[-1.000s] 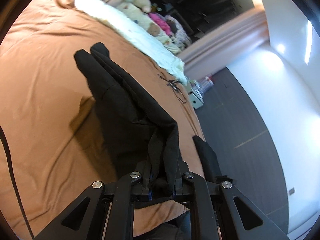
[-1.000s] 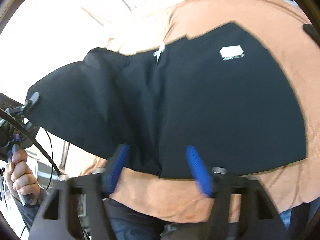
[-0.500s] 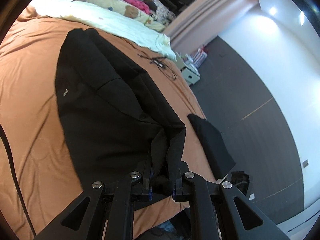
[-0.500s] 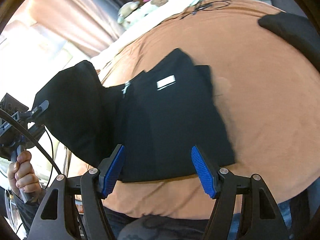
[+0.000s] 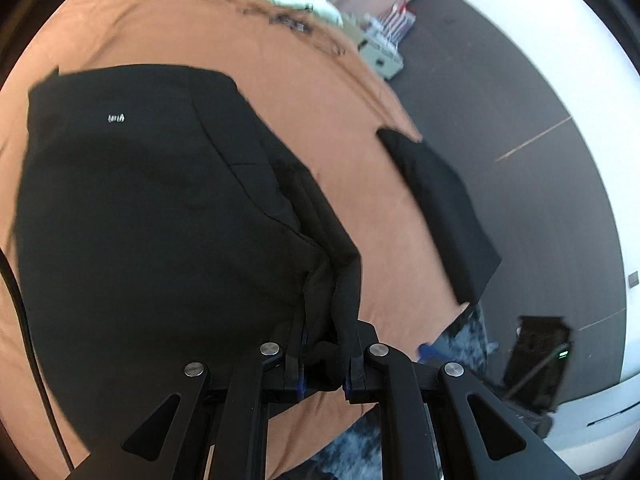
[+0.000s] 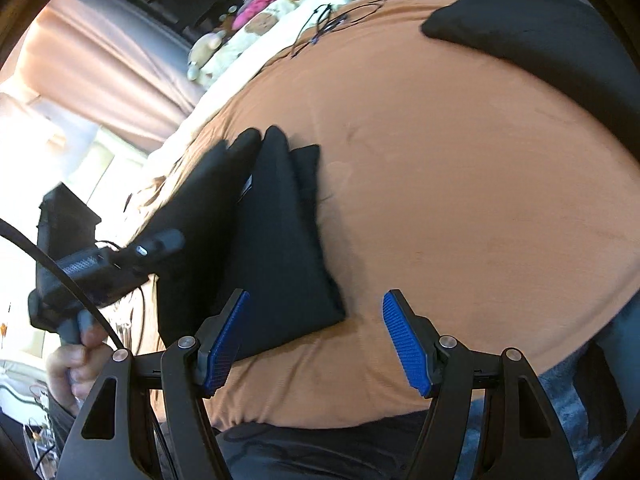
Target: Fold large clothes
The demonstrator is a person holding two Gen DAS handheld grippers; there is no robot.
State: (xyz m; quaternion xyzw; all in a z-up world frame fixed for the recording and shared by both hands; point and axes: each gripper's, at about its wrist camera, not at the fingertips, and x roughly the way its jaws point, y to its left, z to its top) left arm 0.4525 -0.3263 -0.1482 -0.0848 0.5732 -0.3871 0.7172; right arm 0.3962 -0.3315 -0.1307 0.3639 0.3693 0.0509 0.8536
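Observation:
A large black garment [image 5: 140, 200] lies partly folded on the orange bedspread [image 5: 312, 92], a small white logo showing on top. My left gripper [image 5: 325, 356] is shut on a bunched edge of it near the bed's front edge. In the right wrist view the same black garment [image 6: 272, 248] lies left of centre, and the left gripper [image 6: 120, 264] hovers over it in a hand. My right gripper [image 6: 316, 340] stands open above bare bedspread, its blue pads [image 6: 404, 344] empty, just right of the garment's corner.
A second, folded black garment [image 5: 440, 208] lies at the bed's right edge, seen also as a dark garment [image 6: 540, 40] at top right. Tangled cables [image 6: 328, 20], a pale blanket and stuffed toys [image 6: 256, 20] sit at the far end. Grey floor [image 5: 520, 80] lies beyond the bed.
My left gripper has carried the garment's edge across and down, laying the raised cloth over the rest. My right gripper has swung right, off the garment, over bare bedspread.

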